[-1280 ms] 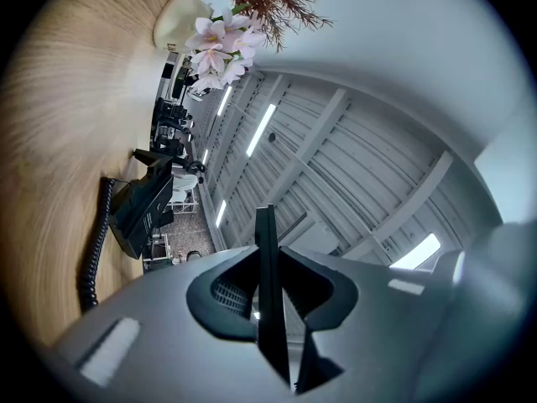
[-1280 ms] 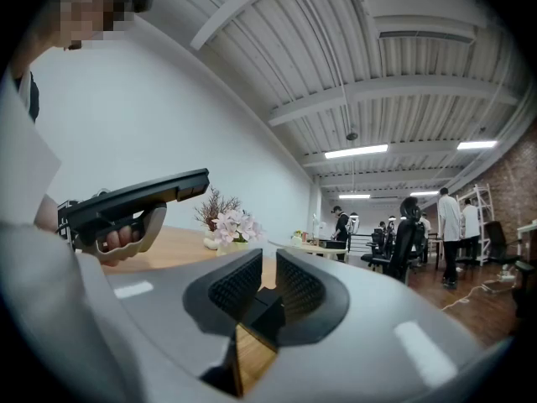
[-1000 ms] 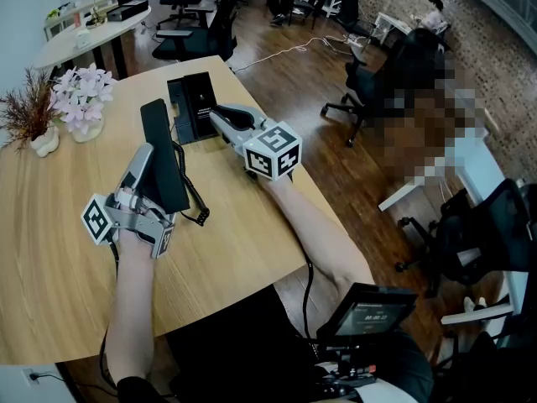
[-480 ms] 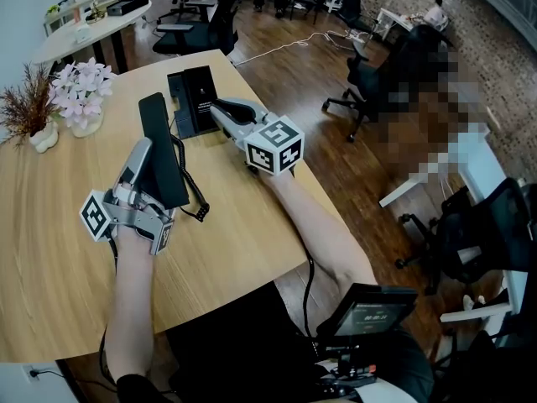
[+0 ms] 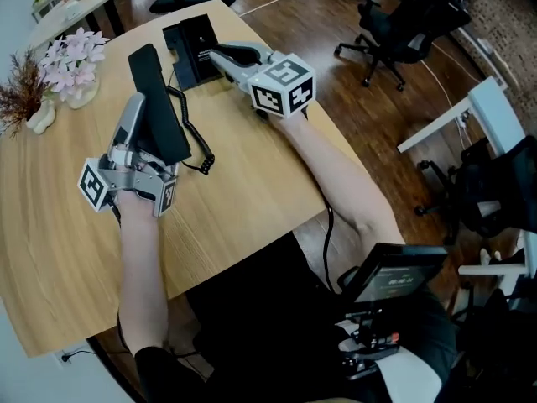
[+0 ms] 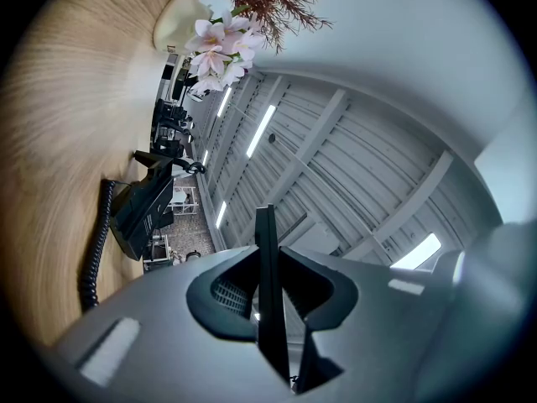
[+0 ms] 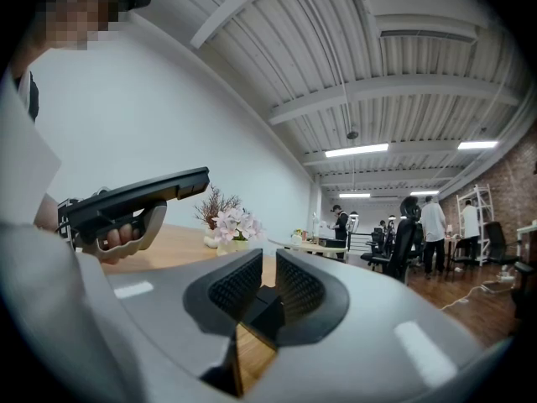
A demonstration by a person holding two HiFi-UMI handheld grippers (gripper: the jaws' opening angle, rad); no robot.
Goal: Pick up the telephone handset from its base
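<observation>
The black telephone handset is lifted off the base and tilts up above the wooden table. My left gripper is shut on its lower half; in the left gripper view the handset shows edge-on, pinched between the jaws. Its coiled cord trails down to the table. The black base lies at the far table edge. My right gripper points level at the base's right side, jaws close together on a black edge of the base. The raised handset appears left in the right gripper view.
Pink flowers in a pot and a dried plant stand at the table's far left. The table's right edge runs just beside the right arm, with wood floor and an office chair beyond. People stand far off.
Only the head camera's view has shifted. The left gripper keeps the handset raised and the right gripper stays at the base.
</observation>
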